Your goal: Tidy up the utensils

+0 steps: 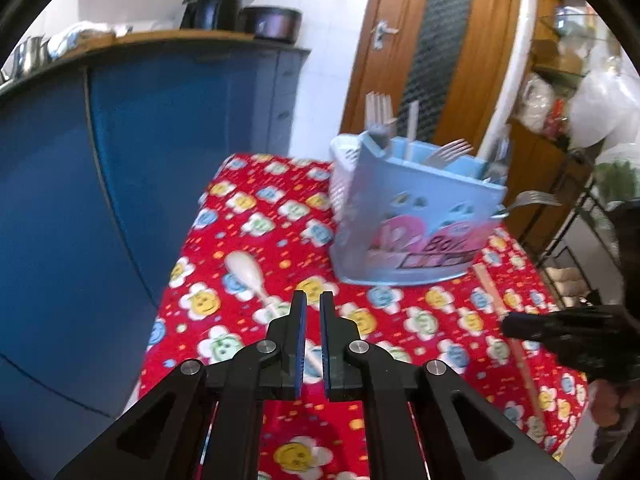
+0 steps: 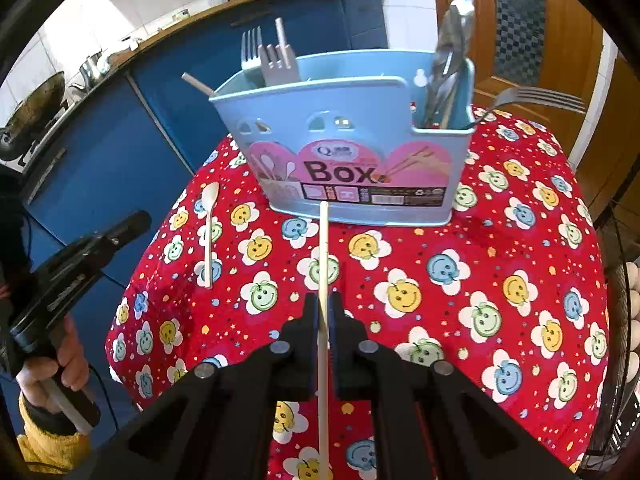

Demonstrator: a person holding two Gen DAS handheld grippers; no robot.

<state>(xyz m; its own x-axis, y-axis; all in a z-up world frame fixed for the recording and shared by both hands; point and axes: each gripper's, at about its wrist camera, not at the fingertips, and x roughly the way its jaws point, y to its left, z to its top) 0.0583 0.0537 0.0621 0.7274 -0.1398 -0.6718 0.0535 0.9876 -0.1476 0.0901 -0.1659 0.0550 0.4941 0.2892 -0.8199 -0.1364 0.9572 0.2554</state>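
A light blue utensil box [image 1: 416, 216] [image 2: 352, 160] stands on the red flowered tablecloth [image 2: 480, 240]. It holds forks, spoons and chopsticks, and one fork [image 2: 540, 100] sticks out to the right. My right gripper [image 2: 323, 298] is shut on a pale chopstick [image 2: 323, 248] that points at the box front; in the left wrist view this gripper [image 1: 508, 326] shows at the right with the chopstick [image 1: 490, 292]. A white spoon [image 1: 244, 268] [image 2: 211, 200] lies flat on the cloth, left of the box. My left gripper [image 1: 314, 296] [image 2: 136, 222] hovers near the spoon's handle, shut and holding nothing.
A blue cabinet [image 1: 120, 160] runs along the table's left edge, with a wok [image 2: 36, 108] and appliances on its counter. A wooden door [image 1: 440, 40] is behind the box. A metal rack [image 1: 568, 216] stands at the right. A person's hand [image 2: 52, 368] in a yellow sleeve grips the left tool.
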